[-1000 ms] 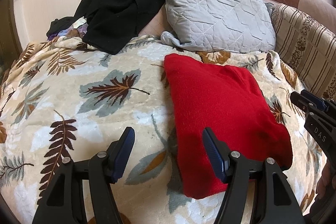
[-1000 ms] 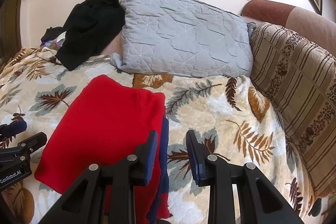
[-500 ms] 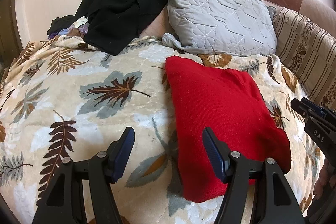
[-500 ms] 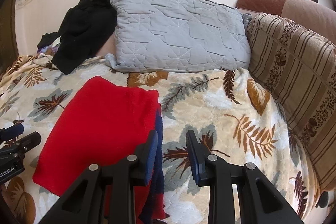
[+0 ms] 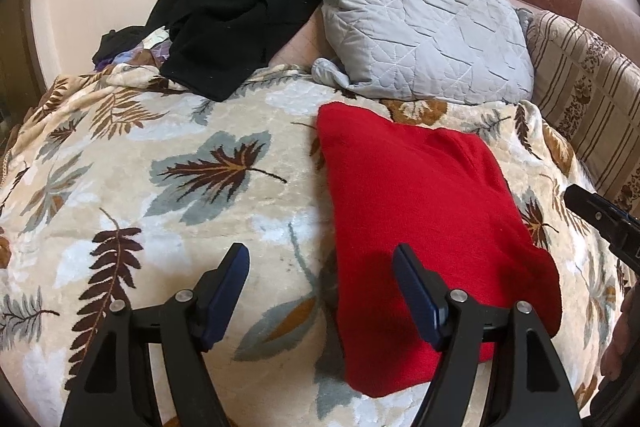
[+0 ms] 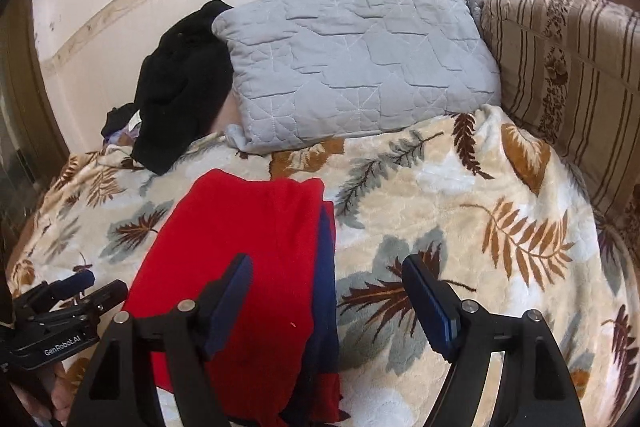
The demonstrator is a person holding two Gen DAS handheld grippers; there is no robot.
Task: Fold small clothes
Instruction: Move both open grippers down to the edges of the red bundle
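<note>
A leaf-patterned plush blanket [image 5: 120,155] covers the bed. The folded red knit garment [image 5: 420,211] lies on it just below the grey quilted pillow [image 5: 420,27], long axis running away from both grippers. The left gripper [image 5: 320,291] and right gripper [image 6: 326,299] flank its near end, jaws apart, empty.

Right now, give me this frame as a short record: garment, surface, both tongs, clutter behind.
garment: folded red knit garment with a blue layer showing along one edge, lying flat
surface: cream leaf-patterned plush blanket
left tongs: open, empty
right tongs: open, empty
behind: grey quilted pillow; crumpled black garment
</note>
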